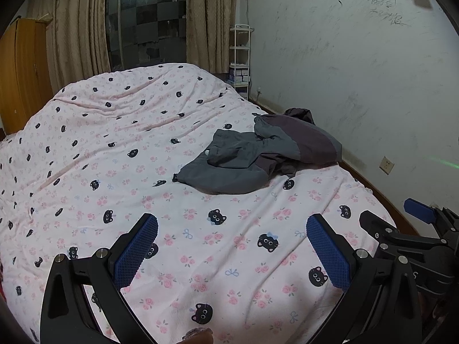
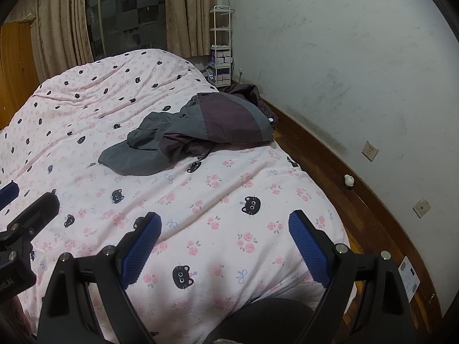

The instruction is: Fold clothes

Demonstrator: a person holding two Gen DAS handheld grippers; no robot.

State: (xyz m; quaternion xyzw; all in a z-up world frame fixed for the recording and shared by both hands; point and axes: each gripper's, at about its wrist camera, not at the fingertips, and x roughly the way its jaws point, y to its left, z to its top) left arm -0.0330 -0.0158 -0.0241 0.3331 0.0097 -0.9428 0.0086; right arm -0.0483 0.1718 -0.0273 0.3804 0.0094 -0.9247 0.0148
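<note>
Bedding in pale pink, printed with black cat faces and roses, covers the whole bed (image 1: 120, 132), and on its right side, toward the far half, lies a crumpled jacket (image 1: 258, 154) in grey and dull purple. It is bunched up, one grey panel spread flat toward the near side and a purple-and-grey part humped up against the bed's right edge.

Left tool (image 1: 232, 246) hangs over the near part of the bed with its blue-padded fingers (image 1: 140, 249) spread wide and nothing between them. Right tool (image 2: 225, 243) sits just beside it, to its right, also gaping wide and empty, above the near right corner of the bed. Both are well apart from the jacket and neither touches the cover.

Beyond the bed stand tan curtains (image 1: 77, 28) around a dark window, a wooden wardrobe (image 1: 20, 71) at far left and a white shelf rack (image 1: 240, 54) in the far corner. A scuffed white wall (image 2: 344, 57) runs along the right, with wooden floor (image 2: 330, 166) below it.
</note>
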